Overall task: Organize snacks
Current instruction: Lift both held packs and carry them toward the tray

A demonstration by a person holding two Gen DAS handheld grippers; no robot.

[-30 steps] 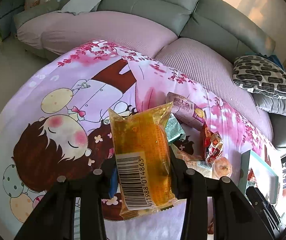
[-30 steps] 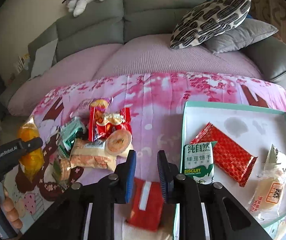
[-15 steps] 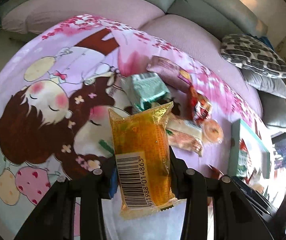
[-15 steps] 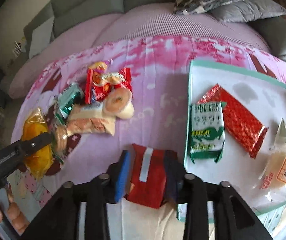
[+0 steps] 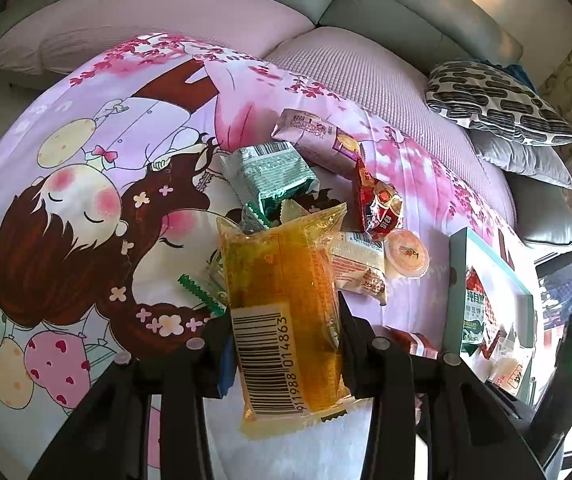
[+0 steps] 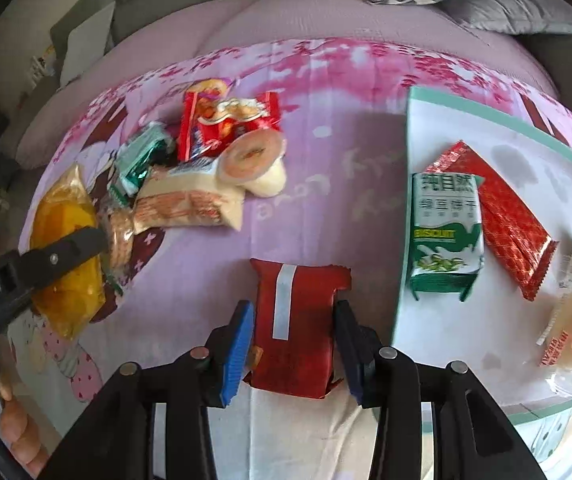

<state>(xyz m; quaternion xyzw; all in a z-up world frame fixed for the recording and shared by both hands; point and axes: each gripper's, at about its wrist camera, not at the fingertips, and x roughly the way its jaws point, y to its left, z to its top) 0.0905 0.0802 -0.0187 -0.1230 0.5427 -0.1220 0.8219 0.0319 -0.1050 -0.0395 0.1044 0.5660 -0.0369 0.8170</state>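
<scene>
As right gripper (image 6: pixel 294 336) jaws open around red packet (image 6: pixel 296 320) (lower centre), I expect pickup; pad contact unclear. Left gripper (image 5: pixel 284 344) clamps orange packet (image 5: pixel 282 300).

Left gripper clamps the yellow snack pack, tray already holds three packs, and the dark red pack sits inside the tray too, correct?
Not quite. The dark red pack lies on the blanket outside the tray, between the opening jaws of the right gripper, as the right wrist view shows. The rest stands: the left gripper clamps the yellow snack pack.
</scene>
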